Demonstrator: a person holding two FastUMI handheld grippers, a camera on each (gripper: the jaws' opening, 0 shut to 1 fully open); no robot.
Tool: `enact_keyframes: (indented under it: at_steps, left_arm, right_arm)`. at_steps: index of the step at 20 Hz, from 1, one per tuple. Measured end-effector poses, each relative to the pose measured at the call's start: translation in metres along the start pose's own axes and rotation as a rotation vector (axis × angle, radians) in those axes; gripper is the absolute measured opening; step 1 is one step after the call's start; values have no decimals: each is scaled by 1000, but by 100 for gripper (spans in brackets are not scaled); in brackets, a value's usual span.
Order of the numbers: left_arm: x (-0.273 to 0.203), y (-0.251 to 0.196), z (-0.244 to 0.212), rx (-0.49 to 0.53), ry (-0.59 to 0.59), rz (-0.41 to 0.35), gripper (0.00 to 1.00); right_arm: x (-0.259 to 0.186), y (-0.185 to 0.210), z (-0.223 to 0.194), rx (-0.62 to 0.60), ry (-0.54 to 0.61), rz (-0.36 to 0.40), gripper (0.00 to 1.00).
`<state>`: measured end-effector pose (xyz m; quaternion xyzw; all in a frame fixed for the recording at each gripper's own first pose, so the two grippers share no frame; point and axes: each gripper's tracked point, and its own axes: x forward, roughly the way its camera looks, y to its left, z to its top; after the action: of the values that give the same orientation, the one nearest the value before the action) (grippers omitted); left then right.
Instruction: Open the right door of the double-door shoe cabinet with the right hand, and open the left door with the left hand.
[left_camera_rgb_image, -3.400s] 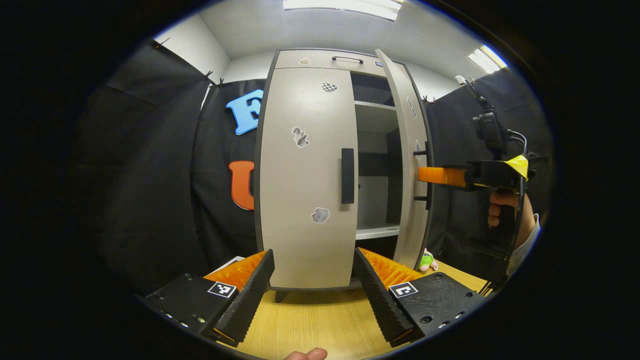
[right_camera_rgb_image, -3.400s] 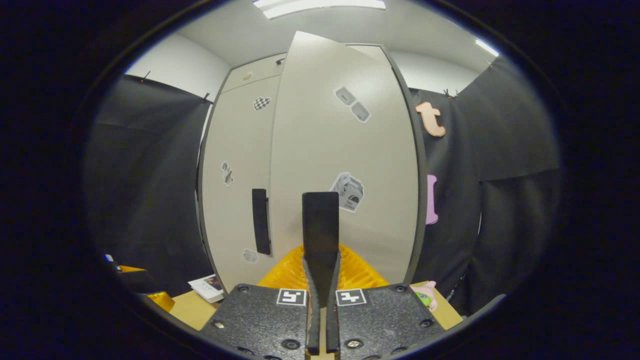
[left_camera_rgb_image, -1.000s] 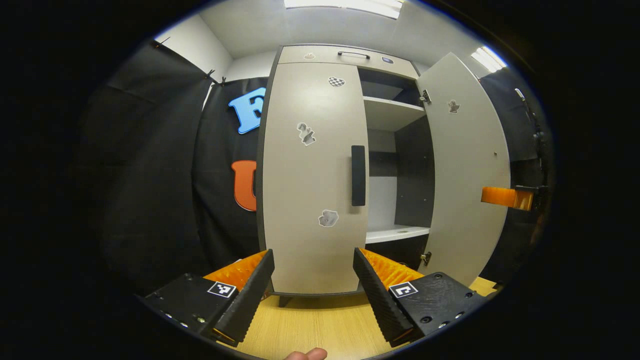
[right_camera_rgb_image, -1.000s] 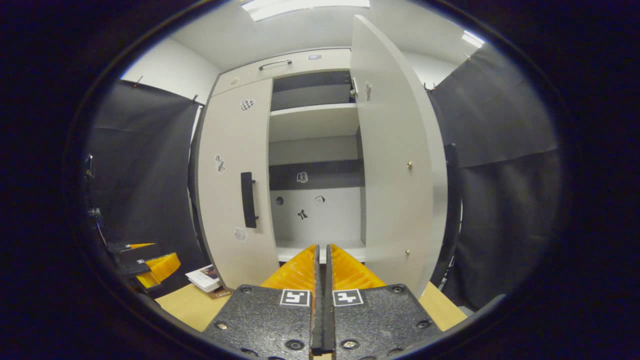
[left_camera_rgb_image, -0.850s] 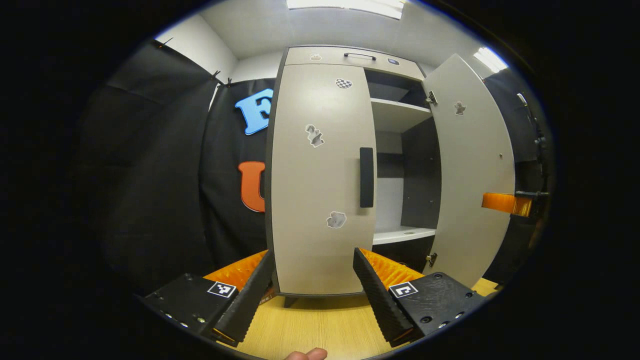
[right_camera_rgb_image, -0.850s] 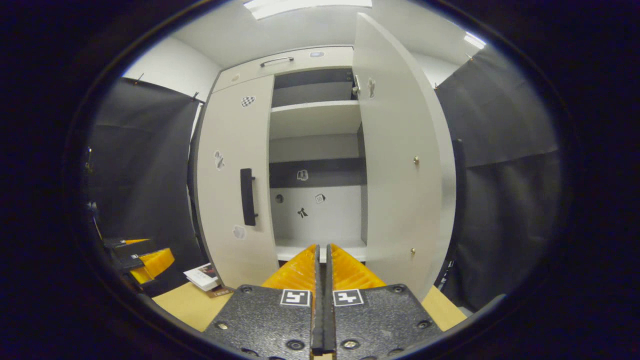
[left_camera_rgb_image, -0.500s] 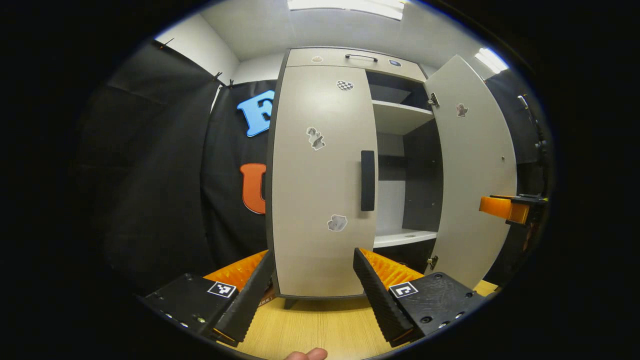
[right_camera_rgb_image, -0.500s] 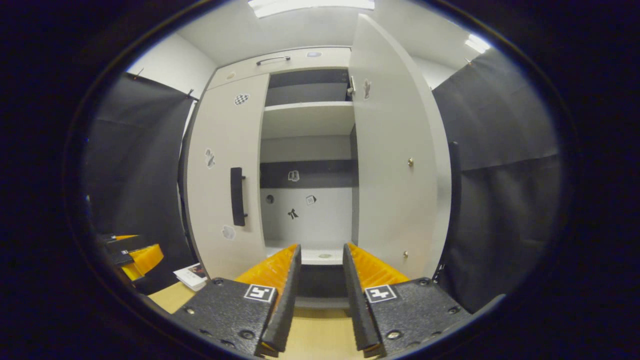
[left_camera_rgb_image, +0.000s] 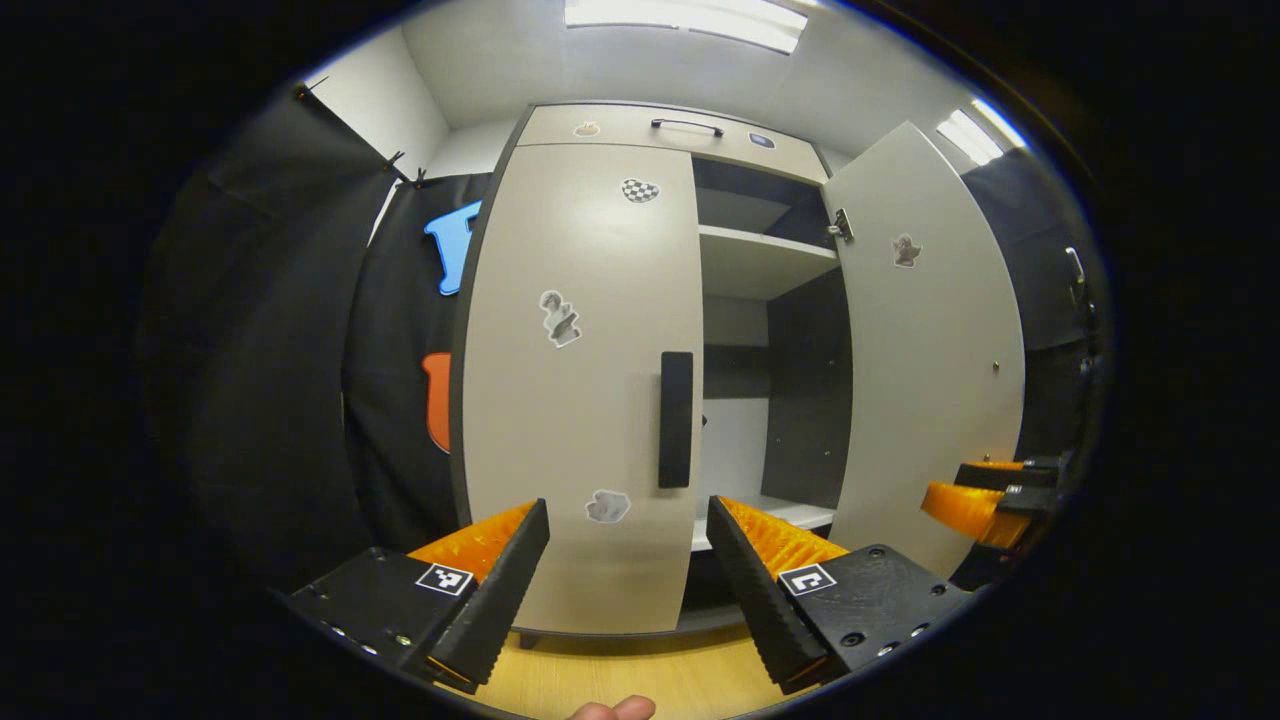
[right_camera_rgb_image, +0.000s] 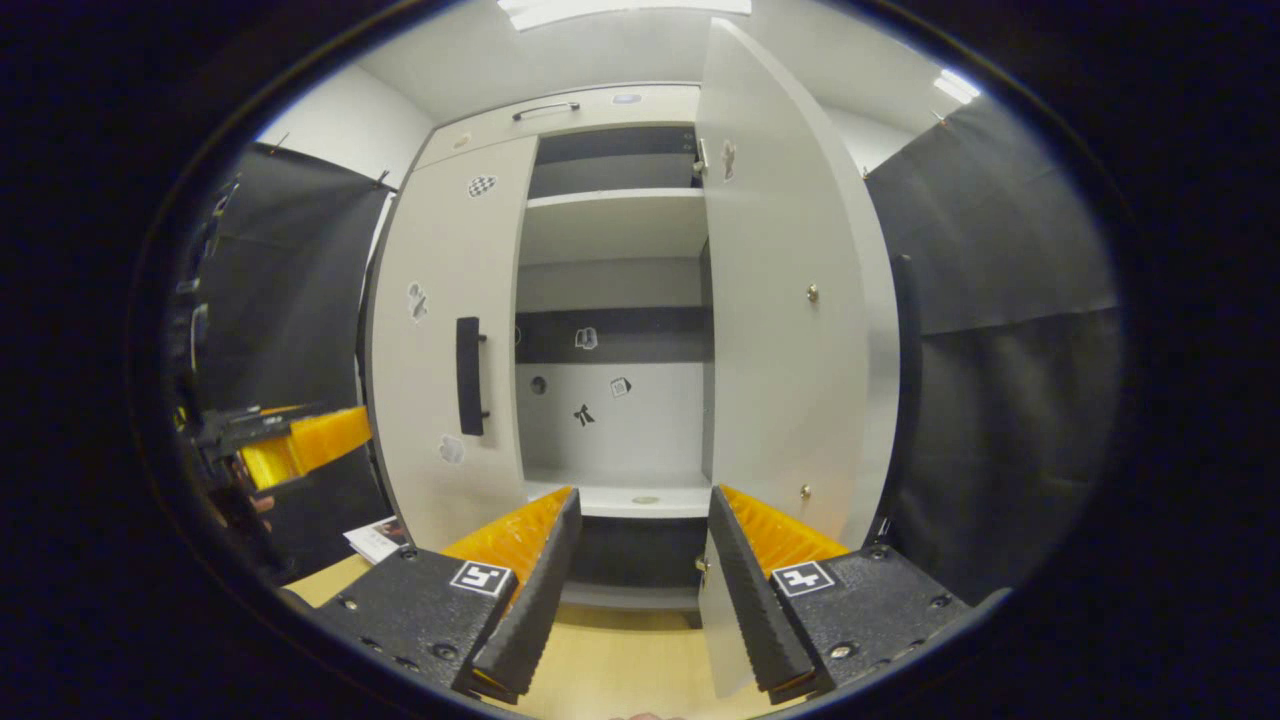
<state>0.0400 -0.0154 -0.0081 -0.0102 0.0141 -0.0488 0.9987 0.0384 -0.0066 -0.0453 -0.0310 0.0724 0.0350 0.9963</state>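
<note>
Left tool (left_camera_rgb_image: 628, 555) spread, near closed left door's handle (left_camera_rgb_image: 676, 419), right tool (right_camera_rgb_image: 640, 555) spread.

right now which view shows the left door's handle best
The left gripper view: the left door handle faces the camera, near centre, just above the open left hand-held gripper. The right gripper view shows it smaller, off to the side.

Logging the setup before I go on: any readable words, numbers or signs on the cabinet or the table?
No readable text.
Stickers on the left door: pictures, too small to read.
Black-and-white squares: coded patterns, no words.
Booklet on the table: too blurred.
</note>
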Motion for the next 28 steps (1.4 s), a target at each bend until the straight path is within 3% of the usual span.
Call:
enact_keyframes:
  at_steps: [5,11,24,27,28]
  left_arm:
    - [59,-16,24,37,-12,-21,95]
    - [118,-21,1,82,56,-1,96]
    - [145,-7,-9,56,95,77,95]
    - [147,-5,-9,55,91,87,93]
    - [147,-4,-9,54,92,91,87]
  right_arm:
    - [-6,7,0,7,-8,30,81]
    - [-9,5,3,4,-20,36,81]
    - [0,3,-3,-15,4,33,81]
    - [2,1,-6,-17,9,29,80]
    - [2,0,-6,-16,11,27,81]
